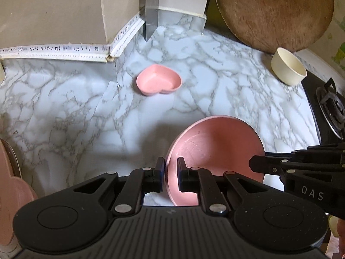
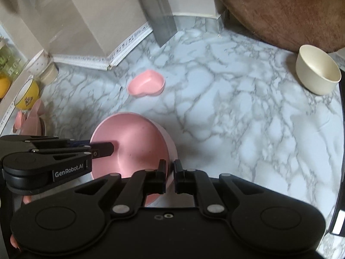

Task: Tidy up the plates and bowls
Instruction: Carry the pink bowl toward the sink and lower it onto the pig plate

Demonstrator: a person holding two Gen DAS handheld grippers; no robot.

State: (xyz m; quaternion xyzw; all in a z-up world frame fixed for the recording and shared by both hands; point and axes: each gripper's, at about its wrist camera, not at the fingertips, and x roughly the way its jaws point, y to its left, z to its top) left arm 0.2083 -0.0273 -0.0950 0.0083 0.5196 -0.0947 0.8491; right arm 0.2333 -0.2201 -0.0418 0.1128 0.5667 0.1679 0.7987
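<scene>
A round pink bowl (image 1: 215, 146) hangs tilted over the marble counter (image 1: 86, 99), held at two opposite sides. My left gripper (image 1: 170, 161) is shut on its left rim. My right gripper (image 2: 170, 164) is shut on its right rim, with the pink bowl (image 2: 129, 142) to its left. Each gripper appears side-on in the other's view. A small pink heart-shaped dish (image 1: 158, 79) lies on the counter farther back, also seen as the heart dish (image 2: 146, 83). A cream bowl (image 1: 287, 67) stands at the back right.
A round wooden board (image 1: 273, 10) leans on the back wall behind the cream bowl (image 2: 317, 70). A gas stove (image 1: 330, 108) borders the counter on the right. Pink plates (image 2: 32, 116) and a yellow cup (image 2: 27, 96) sit at the left by the wall.
</scene>
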